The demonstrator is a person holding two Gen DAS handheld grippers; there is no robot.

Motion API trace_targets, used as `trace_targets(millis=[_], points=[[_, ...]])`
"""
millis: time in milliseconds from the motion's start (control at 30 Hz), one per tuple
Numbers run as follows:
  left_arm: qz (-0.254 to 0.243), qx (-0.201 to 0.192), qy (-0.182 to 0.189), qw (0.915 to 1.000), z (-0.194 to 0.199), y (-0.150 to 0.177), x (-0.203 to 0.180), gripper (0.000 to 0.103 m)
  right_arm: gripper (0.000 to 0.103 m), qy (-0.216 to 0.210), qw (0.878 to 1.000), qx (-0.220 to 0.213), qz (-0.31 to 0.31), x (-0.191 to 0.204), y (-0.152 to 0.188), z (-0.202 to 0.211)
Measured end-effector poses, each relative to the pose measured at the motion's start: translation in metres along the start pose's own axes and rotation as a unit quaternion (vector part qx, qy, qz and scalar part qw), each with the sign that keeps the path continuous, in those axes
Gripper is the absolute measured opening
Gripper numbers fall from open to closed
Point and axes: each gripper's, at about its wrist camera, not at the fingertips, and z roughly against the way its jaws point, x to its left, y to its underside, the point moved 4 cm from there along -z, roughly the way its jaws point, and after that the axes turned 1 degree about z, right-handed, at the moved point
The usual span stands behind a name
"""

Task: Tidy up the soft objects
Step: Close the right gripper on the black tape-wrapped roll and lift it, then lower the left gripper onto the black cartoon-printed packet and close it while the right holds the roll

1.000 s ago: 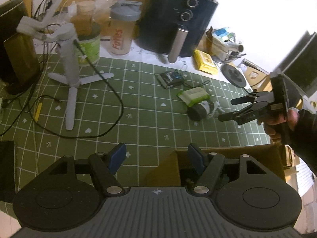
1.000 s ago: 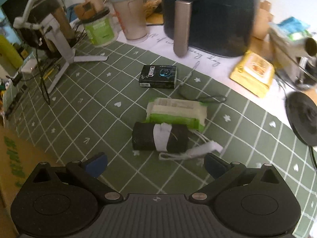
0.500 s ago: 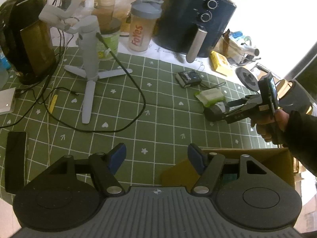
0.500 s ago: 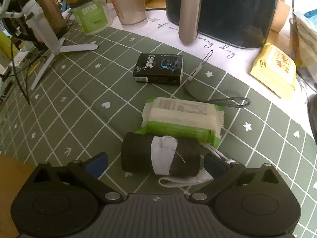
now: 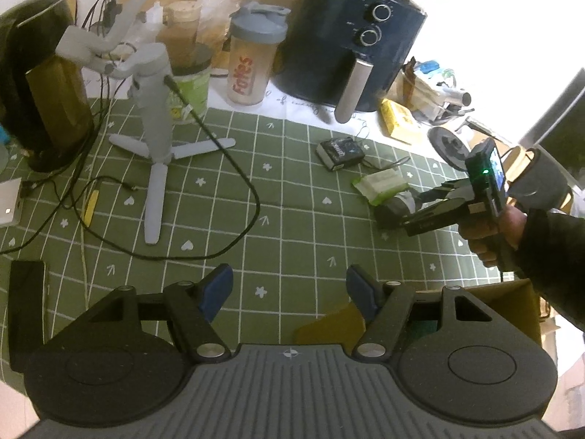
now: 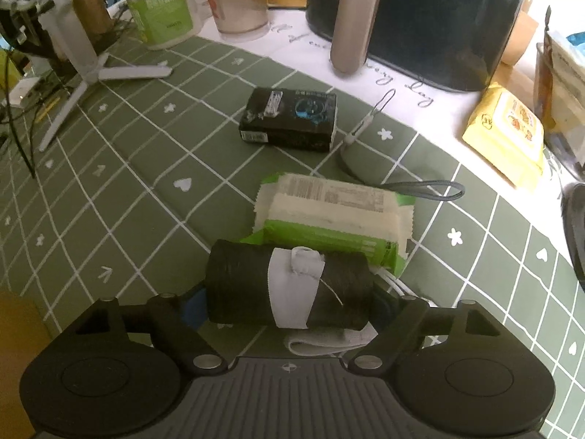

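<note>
In the right wrist view, lower centre, the right hand-held gripper point(image 6: 289, 301) has its fingers apart on either side of the black roll point(image 6: 289, 287), which lies on the green gridded surface point(image 6: 128, 190) touching the green wipes pack point(image 6: 332, 219); whether the pads touch it cannot be told; the left hand-held gripper point(image 5: 289, 287) hovers with fingers apart, holding nothing, above a cardboard box point(image 5: 526, 311) at lower right.

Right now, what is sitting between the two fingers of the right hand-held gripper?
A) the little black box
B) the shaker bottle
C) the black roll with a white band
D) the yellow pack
C: in the right wrist view the black roll with a white band lies between the fingers of the right hand-held gripper, while the little black box and the yellow pack lie farther off on the table.
</note>
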Motion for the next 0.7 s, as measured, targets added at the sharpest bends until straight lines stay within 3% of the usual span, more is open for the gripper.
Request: trace_targets(millis=[233, 700], points=[[-0.026, -0.012, 0.007, 0.9996, 0.000, -0.011, -0.007, 0.068, 0.084, -0.007, 0.999, -0.029, -0.022, -0.005, 0.001, 0.036], [-0.092, -0.036, 0.022, 0.9949, -0.009, -0.041, -0.027, 0.068, 0.084, 0.038, 0.993, -0.090, -0.070, -0.004, 0.024, 0.121]])
